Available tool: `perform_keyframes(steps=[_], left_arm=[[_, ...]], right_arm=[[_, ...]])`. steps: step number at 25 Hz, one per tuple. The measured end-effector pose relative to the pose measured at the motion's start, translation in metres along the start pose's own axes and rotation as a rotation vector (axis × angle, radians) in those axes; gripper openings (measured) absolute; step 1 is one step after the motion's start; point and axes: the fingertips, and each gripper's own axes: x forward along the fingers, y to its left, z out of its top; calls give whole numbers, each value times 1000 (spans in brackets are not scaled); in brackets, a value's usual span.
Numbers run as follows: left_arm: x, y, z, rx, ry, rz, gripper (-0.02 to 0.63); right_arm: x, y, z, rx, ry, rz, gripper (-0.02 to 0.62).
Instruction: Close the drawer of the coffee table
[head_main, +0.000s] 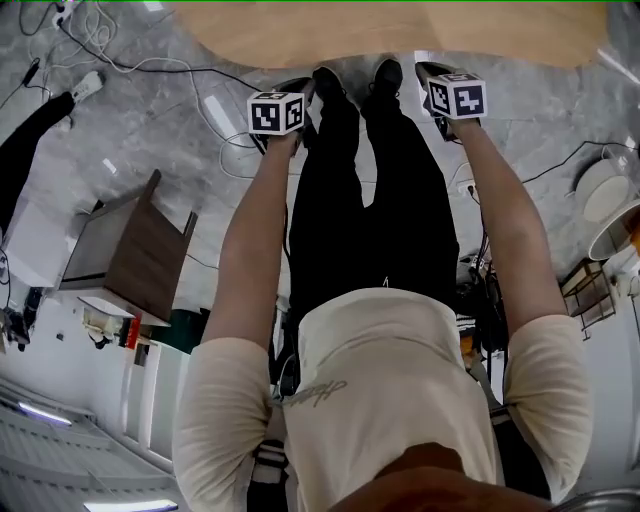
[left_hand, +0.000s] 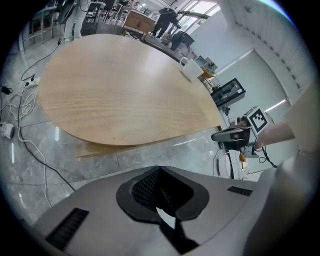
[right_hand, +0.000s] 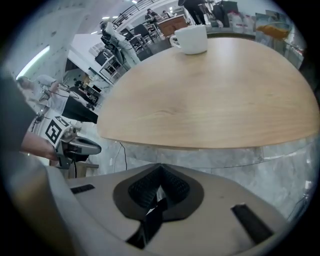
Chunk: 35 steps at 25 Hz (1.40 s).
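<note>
The coffee table has a rounded light-wood top (head_main: 400, 30), which fills the middle of the left gripper view (left_hand: 115, 95) and the right gripper view (right_hand: 210, 100). Under its near edge a flat wood panel (left_hand: 102, 149) juts out; I cannot tell if it is the drawer. A white cup (right_hand: 192, 39) stands on the far side of the top (left_hand: 190, 70). My left gripper (head_main: 288, 90) and right gripper (head_main: 437, 72) hover side by side just short of the table's edge, touching nothing. Each shows jaws closed together and empty (left_hand: 160, 172) (right_hand: 160, 170).
The floor is grey marble (head_main: 150, 110) with cables (head_main: 110, 55) and a power strip (left_hand: 5, 130) at the left. A dark brown cabinet (head_main: 150, 250) stands to my left and round white objects (head_main: 605, 190) to my right. People stand far behind the table (left_hand: 165, 20).
</note>
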Motion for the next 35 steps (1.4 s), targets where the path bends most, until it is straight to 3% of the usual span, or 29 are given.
perform_keyframes(steps=[12,17,23,28,31,35], left_arm=[[-121,-65,12,142,-62,12,5],[-170,-85,7,210,-76,22,5],[-234,-139,-18,265,-134,4,5],[-276,-162,-16,311,-179,22,5],[-299,-178,-11,309,-220,26,5],[-329,-198,9,234,-314,8,5]], right_arm=[[-131,51,-52,85,-43,-53,-5],[-175,89,-45,68,-91,-47,-5],[-243,125,-47,7,-148,-29,-5],[-296,145,-26,-13,-265,6,-5],[-325,151,-23,-22,-312,4,-5],[-351,163,-19,-103,-338,-19,-5]])
